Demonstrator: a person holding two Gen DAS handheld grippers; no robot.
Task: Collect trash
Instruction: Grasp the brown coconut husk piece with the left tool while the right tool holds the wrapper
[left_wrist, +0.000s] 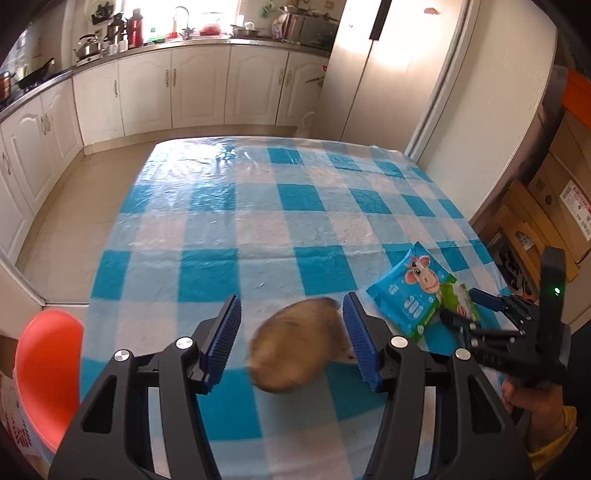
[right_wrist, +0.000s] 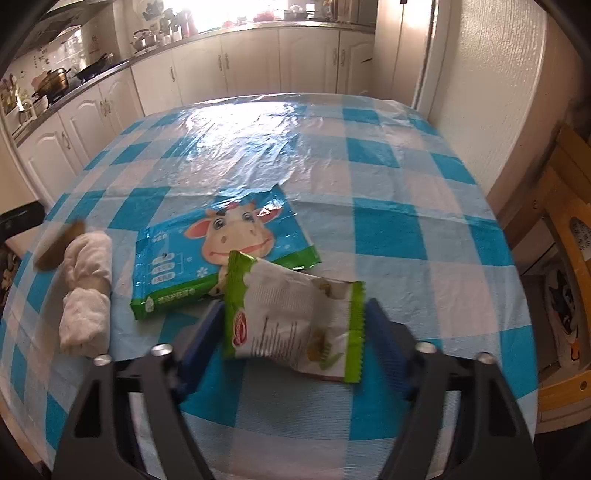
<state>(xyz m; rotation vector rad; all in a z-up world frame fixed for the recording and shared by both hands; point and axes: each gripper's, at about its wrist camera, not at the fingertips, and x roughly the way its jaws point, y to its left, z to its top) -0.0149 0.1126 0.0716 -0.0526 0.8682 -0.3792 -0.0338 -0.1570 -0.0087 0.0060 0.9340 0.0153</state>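
Legible text: none I can make out.
Blue cow-print packet (right_wrist: 221, 254) carries white characters, too small for me; white-green wrapper (right_wrist: 291, 321) bears a red logo and fine print, blurred.

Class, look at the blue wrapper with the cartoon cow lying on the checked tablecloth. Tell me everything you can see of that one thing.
The cow wrapper is a flat, glossy packet that looks like plastic film, mostly blue with green bands at its ends and a pink-faced cartoon cow printed on it, plus small white text panels. It lies face up, flat and skewed, on the checked tablecloth. A smaller green-and-white wrapper overlaps its near corner. A rolled white tissue lies close beside it to the left; whether they touch is unclear. Neither gripper holds it.
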